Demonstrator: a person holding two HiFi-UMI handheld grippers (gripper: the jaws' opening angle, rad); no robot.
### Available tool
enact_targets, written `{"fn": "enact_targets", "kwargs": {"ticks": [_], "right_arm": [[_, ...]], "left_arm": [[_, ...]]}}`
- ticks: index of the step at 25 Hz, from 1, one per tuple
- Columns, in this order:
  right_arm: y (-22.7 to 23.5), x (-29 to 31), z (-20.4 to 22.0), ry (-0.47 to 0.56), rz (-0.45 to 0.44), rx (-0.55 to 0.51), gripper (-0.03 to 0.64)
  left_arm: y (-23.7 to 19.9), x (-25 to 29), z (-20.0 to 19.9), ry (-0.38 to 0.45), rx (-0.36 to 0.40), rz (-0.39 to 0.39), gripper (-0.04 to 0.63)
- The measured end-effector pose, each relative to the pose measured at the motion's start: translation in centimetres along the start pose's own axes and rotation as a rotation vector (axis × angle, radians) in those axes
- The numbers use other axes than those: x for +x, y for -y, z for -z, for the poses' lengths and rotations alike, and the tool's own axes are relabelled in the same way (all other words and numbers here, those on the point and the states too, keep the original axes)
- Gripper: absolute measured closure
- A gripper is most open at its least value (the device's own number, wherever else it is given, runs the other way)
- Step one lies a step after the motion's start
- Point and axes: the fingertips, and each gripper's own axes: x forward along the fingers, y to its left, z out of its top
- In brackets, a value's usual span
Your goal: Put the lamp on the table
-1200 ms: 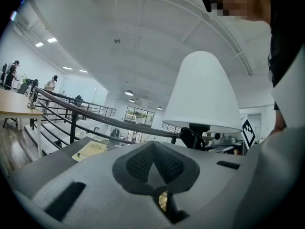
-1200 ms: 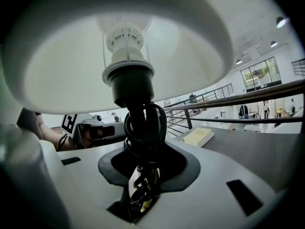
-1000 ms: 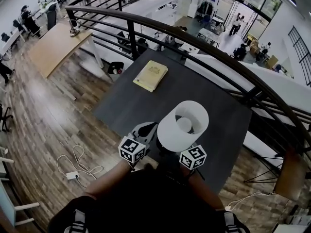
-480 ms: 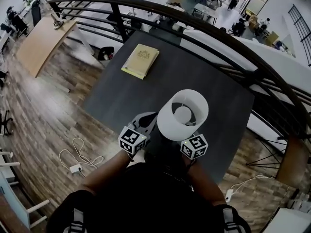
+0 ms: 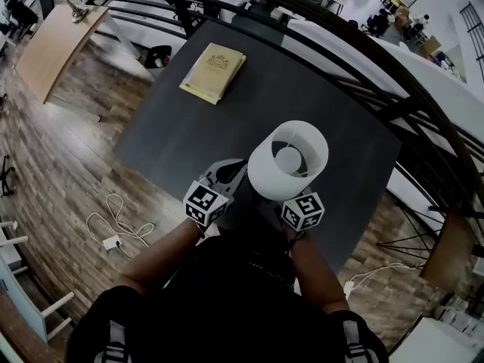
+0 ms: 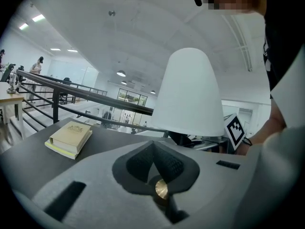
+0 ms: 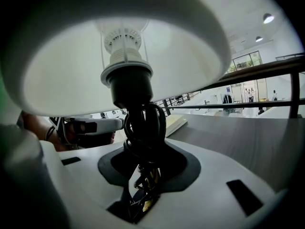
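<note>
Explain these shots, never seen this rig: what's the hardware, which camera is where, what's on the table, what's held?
No robot here: a person holds a two-jaw gripper in each hand. The head view looks down from the person's head; each gripper view rides on one gripper and looks along its jaws. On the dark table lies a yellowish book. The right gripper is clamped on the black, cable-wrapped stem of the lamp, under its white shade. The left gripper is shut and empty, beside the lamp. The lamp's base is hidden.
</note>
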Motion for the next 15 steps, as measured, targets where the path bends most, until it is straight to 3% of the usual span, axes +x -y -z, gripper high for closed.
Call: {"fn": "enact_targets", "kwargs": {"ticks": [15], "right_arm": [[4.6, 2.5, 3.1, -0.042, 0.009, -0.011, 0.503]], "left_arm": [[-0.9, 1.9, 2.7, -0.046, -0.045, -0.034, 0.586]]}}
